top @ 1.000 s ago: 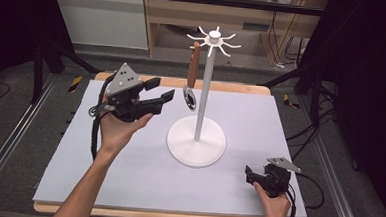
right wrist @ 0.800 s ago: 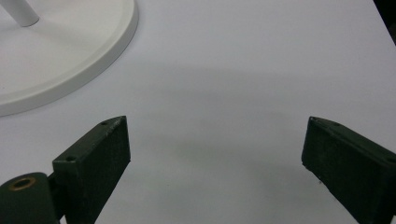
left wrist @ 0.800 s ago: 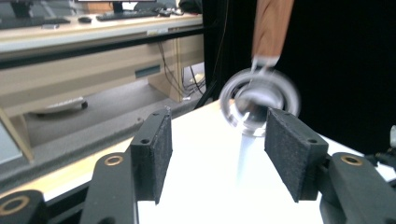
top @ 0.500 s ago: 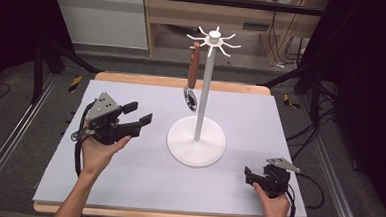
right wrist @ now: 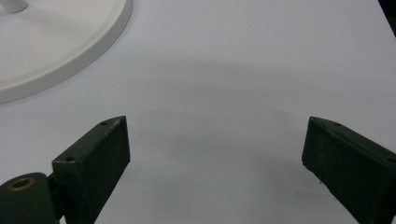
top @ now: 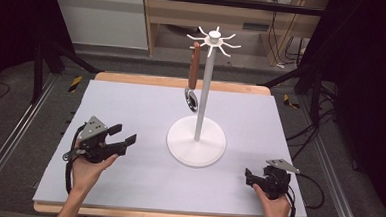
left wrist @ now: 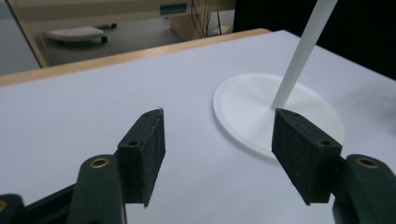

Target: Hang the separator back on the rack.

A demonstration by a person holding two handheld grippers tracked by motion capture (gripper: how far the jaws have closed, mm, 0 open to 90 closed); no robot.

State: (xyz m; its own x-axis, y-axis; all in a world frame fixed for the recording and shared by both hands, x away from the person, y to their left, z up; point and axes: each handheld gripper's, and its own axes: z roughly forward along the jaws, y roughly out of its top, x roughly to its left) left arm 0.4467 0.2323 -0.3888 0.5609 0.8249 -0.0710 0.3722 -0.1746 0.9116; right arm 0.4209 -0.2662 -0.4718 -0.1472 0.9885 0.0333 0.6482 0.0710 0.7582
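A pale grey table (top: 131,105) spans the middle of the high view. At its centre stands a white stand (top: 197,141): a round base, an upright pole, hooks radiating at the top. A spoon (top: 194,78) with a brown handle hangs from one hook, long axis vertical, bowl lowest, just left of the pole. At lower left the left gripper (top: 123,138) sits low over the table in a palm-up hand; its jaws have just been opening and now stand spread with nothing between them. The spoon lies up and right of it, above the base. At lower right the right gripper (top: 248,174) rests low, jaws spread and empty, slightly farther from the spoon.
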